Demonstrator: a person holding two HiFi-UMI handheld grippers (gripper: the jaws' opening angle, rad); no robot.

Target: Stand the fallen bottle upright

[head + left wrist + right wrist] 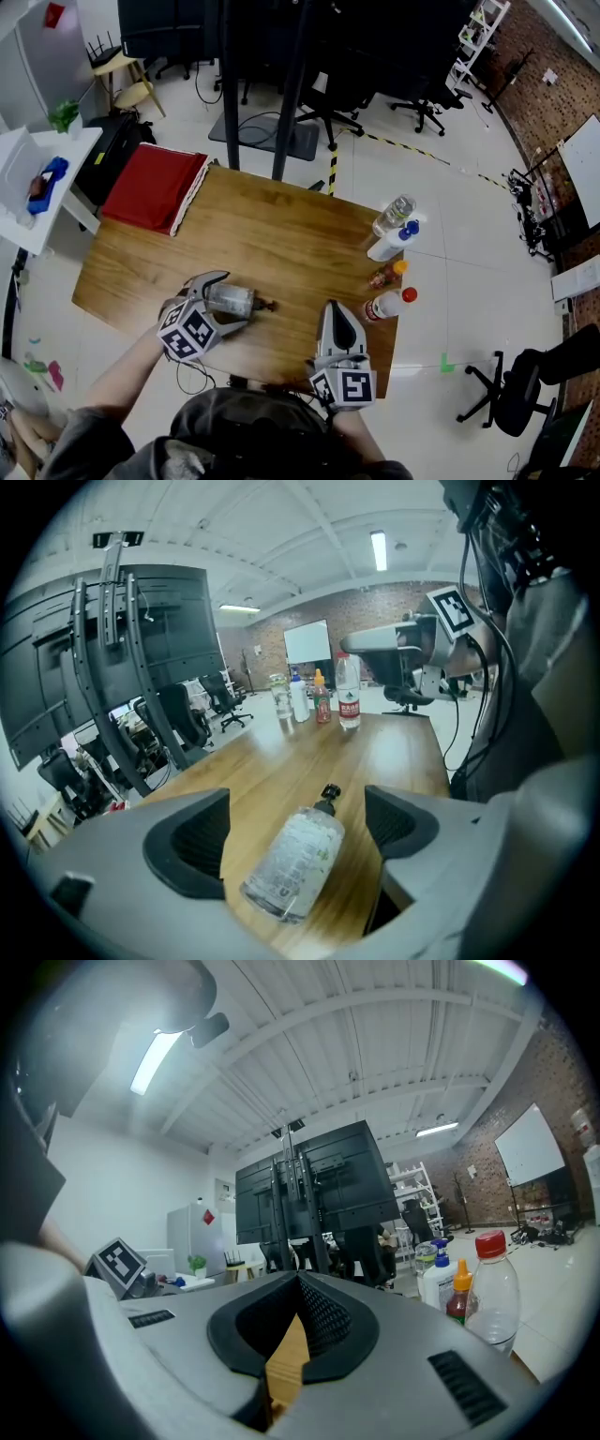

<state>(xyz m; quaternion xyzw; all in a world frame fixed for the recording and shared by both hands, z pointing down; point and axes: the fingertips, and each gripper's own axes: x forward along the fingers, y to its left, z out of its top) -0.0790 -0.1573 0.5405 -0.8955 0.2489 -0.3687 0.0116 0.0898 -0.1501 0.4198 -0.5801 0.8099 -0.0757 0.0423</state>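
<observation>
Left gripper (217,300): grey tool, its 2 jaws stood wide apart and tilted down at the table.
Fallen bottle (295,860): clear plastic pump bottle with a black nozzle; it lay on its side between those jaws, neither pad pressing it.
Right gripper (298,1321): jaws were together, nothing between them.
Table (272,234): brown wooden top.
Right edge: 4 upright bottles (392,242) stood in a row.
Far left corner: red folded cloth (150,187).

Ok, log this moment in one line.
left hand-held gripper: open, astride bottle | bottle: on its side on table | right hand-held gripper: shut, empty
</observation>
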